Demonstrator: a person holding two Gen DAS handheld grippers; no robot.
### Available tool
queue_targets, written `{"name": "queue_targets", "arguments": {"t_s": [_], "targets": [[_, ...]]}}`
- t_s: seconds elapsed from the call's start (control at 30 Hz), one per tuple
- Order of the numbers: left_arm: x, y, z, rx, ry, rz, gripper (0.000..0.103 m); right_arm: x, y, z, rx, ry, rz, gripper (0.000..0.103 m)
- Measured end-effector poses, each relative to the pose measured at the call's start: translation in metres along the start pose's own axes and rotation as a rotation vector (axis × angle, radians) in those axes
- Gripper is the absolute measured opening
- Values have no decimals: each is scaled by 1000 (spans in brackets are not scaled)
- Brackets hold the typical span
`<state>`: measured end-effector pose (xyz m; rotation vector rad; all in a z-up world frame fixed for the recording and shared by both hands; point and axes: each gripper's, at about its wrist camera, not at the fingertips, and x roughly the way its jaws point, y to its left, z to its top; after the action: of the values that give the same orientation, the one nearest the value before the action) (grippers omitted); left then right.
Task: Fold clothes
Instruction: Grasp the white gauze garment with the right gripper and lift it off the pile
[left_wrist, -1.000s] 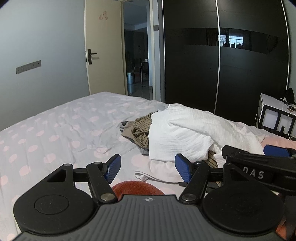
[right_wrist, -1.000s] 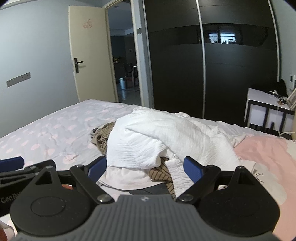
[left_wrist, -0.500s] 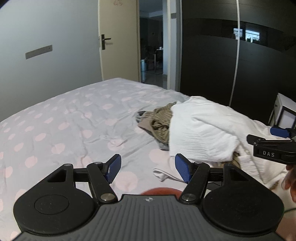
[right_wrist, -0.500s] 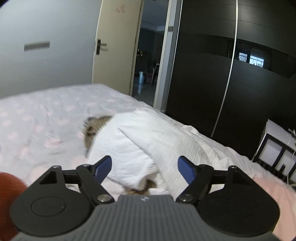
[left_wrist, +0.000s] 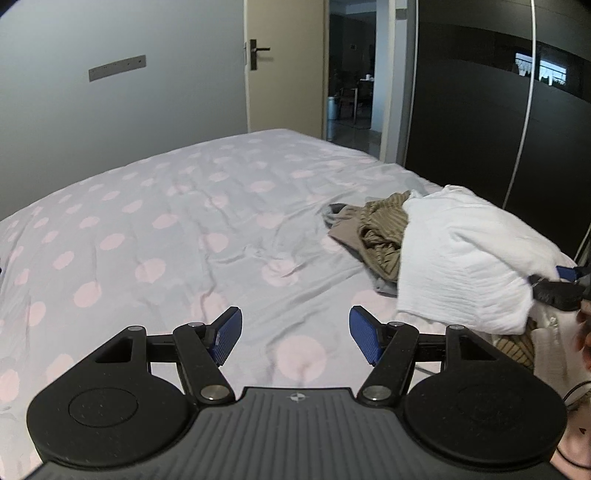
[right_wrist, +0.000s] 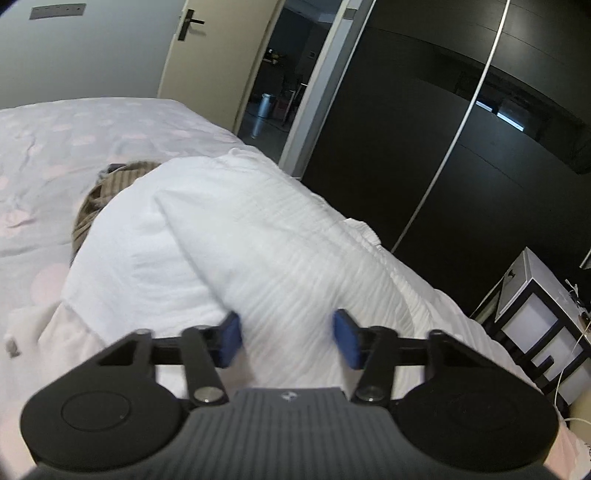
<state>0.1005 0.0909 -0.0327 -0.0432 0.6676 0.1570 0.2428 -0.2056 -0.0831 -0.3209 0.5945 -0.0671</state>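
White garment runs fwd-left of right hand-held gripper, spread open; left hand-held gripper open over bed; only left view shows striped garment clearly.

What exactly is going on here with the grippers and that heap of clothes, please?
A person with two handheld grippers is starting to fold laundry. The right gripper, open, is right at the white garment topping the pile on the dotted bedspread. The left gripper hangs open over bare bedspread, holding nothing. A striped brown garment lies beneath.
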Motion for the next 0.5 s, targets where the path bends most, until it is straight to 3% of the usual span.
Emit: {"name": "queue_targets", "arguments": {"t_s": [0.03,0.13,0.23,0.5], "targets": [[1,1,0,-3,5,2,76,2,-2,4,6,2,-3,38],[2,5,0,-1,12,6,76,-1,-8,20,33,-2,-9,23],[-4,9,2,2,-2,20,76,-7,-14,38,59,-18,-13,19],[-28,43,5,-53,-38,107,76,-57,-13,118,43,-204,20,16]]}}
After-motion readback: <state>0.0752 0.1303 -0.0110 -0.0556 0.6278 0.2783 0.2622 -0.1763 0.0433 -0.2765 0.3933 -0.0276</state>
